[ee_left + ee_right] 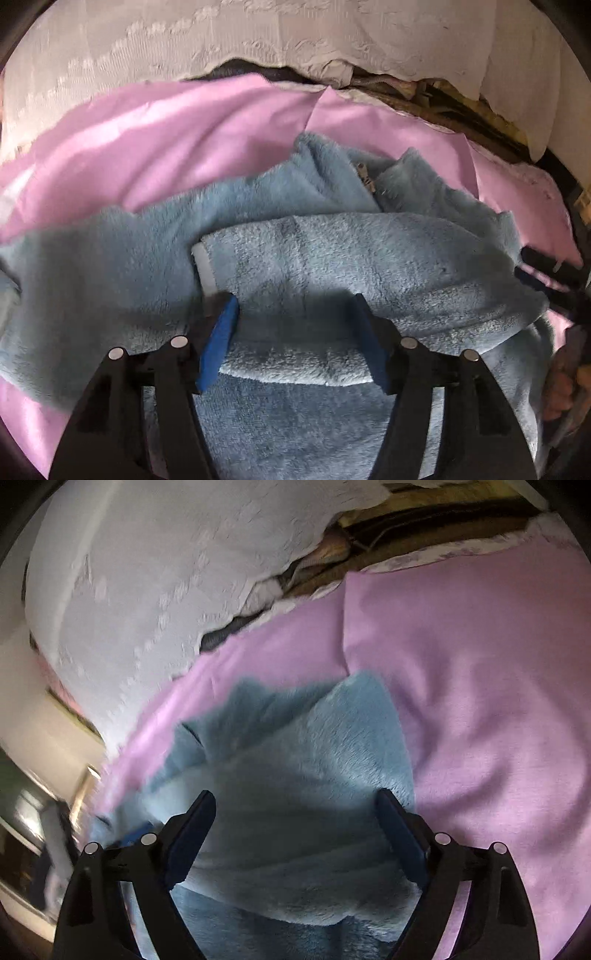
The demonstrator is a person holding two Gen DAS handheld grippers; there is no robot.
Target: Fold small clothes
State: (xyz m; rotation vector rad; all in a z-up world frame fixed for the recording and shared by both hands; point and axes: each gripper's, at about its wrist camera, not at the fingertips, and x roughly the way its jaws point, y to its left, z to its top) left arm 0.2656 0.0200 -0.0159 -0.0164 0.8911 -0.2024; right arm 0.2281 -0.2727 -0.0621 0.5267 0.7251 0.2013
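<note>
In the left wrist view, the left gripper (293, 314) stands with its jaws apart over a fluffy blue garment (332, 251), which lies partly folded on a pink sheet (147, 147). In the right wrist view, the right gripper (295, 812) is spread wide above the same garment (295, 768), gripping nothing.

Home bedroom: pink bedsheet (184, 140), lace curtain (147, 48)

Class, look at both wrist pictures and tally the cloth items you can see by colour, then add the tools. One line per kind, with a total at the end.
Blue fleece garment: 1
Pink sheet: 1
White lace cloth: 1
Tools, both open over the fleece: 2, left tool and right tool
Total: 5
</note>
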